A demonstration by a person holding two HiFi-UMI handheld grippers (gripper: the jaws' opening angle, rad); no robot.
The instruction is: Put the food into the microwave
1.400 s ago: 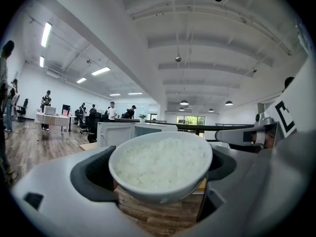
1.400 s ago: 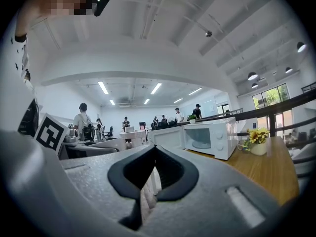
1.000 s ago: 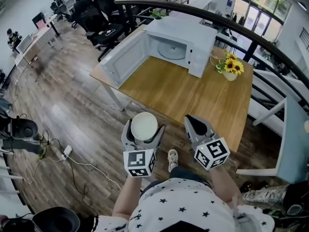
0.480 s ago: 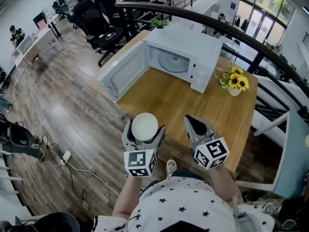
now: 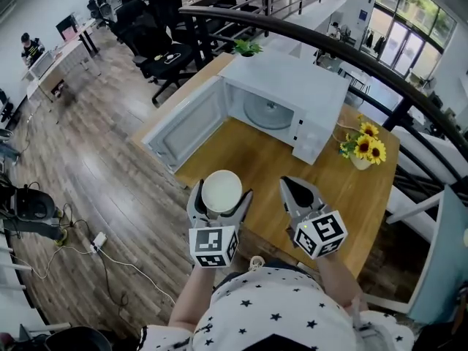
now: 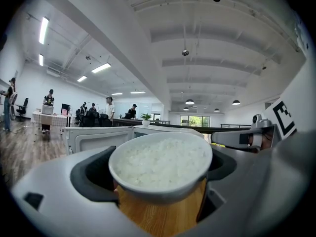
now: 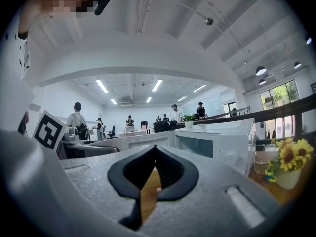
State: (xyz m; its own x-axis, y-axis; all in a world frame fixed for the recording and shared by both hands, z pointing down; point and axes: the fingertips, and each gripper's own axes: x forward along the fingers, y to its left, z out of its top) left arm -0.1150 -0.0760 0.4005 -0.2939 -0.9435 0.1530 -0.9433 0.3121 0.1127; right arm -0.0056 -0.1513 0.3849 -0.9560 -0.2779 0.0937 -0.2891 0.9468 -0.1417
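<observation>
My left gripper (image 5: 220, 194) is shut on a white bowl of rice (image 5: 221, 190), held level above the near edge of the wooden table (image 5: 270, 168). In the left gripper view the bowl of rice (image 6: 160, 164) fills the gap between the jaws. The white microwave (image 5: 292, 97) stands at the far side of the table, its door (image 5: 186, 123) swung wide to the left and its glass turntable (image 5: 268, 112) bare. My right gripper (image 5: 295, 190) hovers beside the bowl, shut, with nothing in it; the right gripper view shows the right gripper (image 7: 154, 177) with its tips meeting.
A small vase of sunflowers (image 5: 364, 149) stands on the table right of the microwave. A potted plant (image 5: 247, 47) sits behind it. Black office chairs (image 5: 157, 31) and a dark curved railing (image 5: 344, 50) lie beyond. Cables (image 5: 88, 243) run across the wooden floor at left.
The table and microwave have drawn nearer and lower in the head view as I move forward. Both grippers keep their pose, the bowl still held.
</observation>
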